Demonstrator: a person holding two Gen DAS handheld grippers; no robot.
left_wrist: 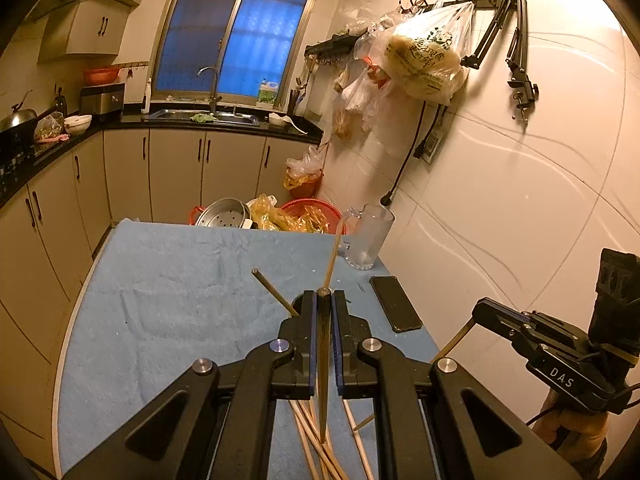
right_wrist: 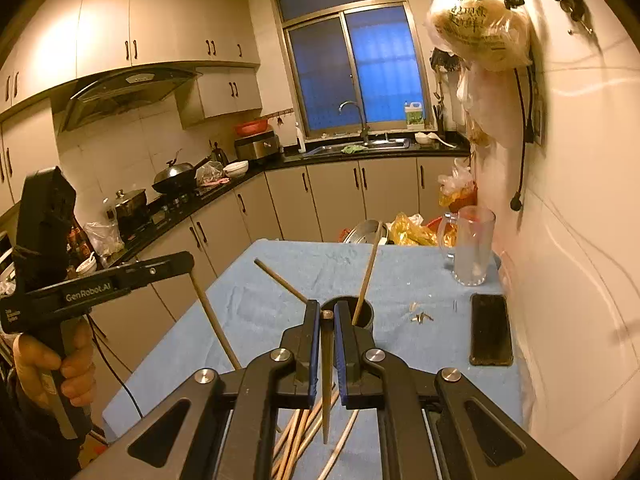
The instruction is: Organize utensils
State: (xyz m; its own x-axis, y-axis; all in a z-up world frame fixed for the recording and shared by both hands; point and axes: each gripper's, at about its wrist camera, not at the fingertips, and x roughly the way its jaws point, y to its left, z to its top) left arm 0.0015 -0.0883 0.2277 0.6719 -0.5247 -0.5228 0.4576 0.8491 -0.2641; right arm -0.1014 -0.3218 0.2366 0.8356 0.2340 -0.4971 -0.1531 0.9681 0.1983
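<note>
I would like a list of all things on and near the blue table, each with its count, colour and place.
held chopsticks: two, dark wood, one clamped in each tongs.
black cup: one, on the table past the tongs; two chopsticks stand in it.
loose chopsticks: several, pale wood, on the cloth below the tongs.
blue cloth: one, covers the table.
glass mug: one, clear, far right corner, by the wall.
phone: one, black, flat near the wall.
steamer pot: one, metal, behind the table.
left tongs: black, shut on a chopstick.
right tongs: black, shut on a chopstick.
hand: one, grips the left handle.
</note>
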